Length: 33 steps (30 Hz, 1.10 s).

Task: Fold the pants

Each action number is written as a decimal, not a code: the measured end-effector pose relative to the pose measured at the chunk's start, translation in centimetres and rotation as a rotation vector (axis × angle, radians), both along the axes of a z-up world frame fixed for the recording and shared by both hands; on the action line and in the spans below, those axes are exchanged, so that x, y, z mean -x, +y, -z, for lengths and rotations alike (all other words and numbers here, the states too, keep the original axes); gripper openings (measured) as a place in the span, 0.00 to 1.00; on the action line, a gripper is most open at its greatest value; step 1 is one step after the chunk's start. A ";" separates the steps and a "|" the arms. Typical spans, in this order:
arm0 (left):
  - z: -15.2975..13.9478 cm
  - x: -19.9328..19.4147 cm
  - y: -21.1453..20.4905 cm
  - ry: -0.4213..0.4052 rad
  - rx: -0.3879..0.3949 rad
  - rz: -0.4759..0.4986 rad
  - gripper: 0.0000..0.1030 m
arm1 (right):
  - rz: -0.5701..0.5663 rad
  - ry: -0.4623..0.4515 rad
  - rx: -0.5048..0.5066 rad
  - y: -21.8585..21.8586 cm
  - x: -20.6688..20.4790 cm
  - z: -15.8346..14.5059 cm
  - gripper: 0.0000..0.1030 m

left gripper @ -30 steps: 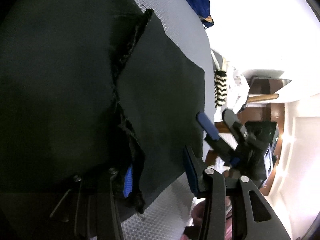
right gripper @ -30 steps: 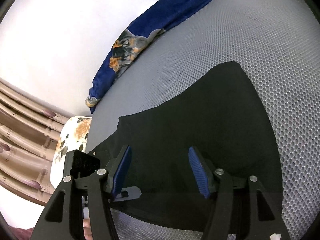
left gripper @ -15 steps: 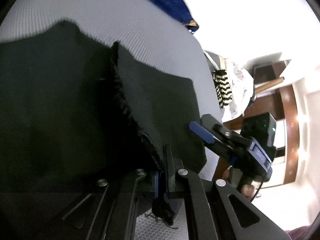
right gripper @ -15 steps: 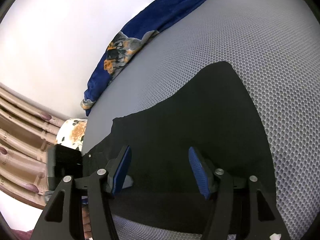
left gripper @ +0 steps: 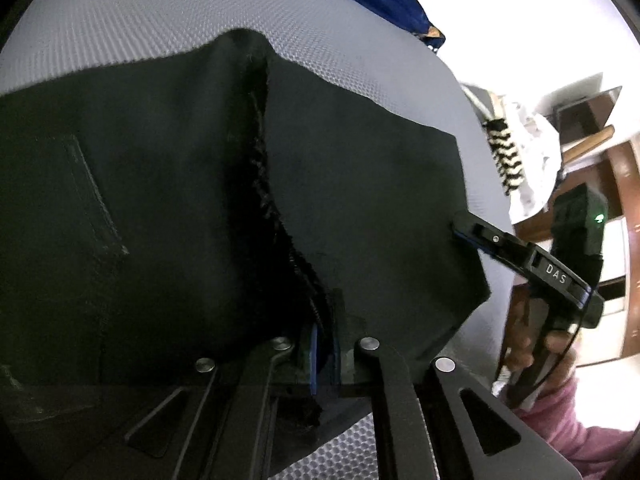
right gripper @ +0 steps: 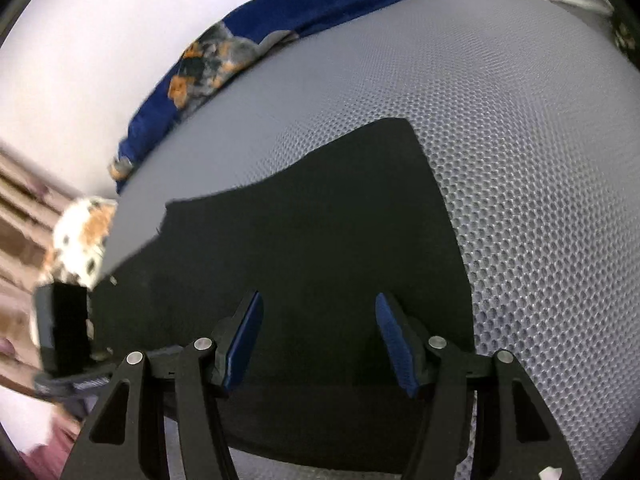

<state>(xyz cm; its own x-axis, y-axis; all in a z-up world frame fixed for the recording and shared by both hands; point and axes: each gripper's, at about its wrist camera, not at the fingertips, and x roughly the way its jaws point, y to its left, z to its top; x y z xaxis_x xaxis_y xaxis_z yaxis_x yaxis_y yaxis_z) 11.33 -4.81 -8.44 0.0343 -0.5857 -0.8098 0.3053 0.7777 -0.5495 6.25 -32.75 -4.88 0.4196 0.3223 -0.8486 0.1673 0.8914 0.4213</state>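
Black pants lie on a grey mesh surface. In the left wrist view my left gripper is shut on a frayed edge of the pants at the bottom centre, with a flap spread to the right. My right gripper shows there at the flap's right edge. In the right wrist view my right gripper is open, its blue pads just above the pants. My left gripper's body shows at the left edge.
A blue patterned cloth lies along the far edge of the grey mesh surface. A floral cushion sits at the left. A black-and-white striped item and wooden furniture lie beyond the surface's right edge.
My left gripper closed on the frayed pants edge and pulled it up and back. My right gripper stayed open and moved to the flap's edge.
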 end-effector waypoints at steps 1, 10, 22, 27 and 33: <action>-0.5 0.0 0.0 -0.021 -0.028 -0.001 0.12 | -0.008 0.000 0.020 0.2 -0.2 -0.2 0.54; -4.5 -1.2 -0.2 -0.341 -0.172 -0.009 0.31 | -0.055 -0.088 0.254 0.4 -4.2 -2.5 0.54; -1.4 -4.5 -5.6 -0.407 -0.295 0.041 0.31 | -0.121 -0.025 0.374 1.2 -6.6 0.1 0.54; -1.6 -3.6 -4.4 -0.362 -0.279 0.036 0.31 | -0.128 0.009 0.337 1.2 -5.3 0.2 0.54; -3.0 -0.6 1.0 -0.321 -0.189 -0.068 0.32 | -0.178 0.043 0.342 2.6 -0.5 0.3 0.54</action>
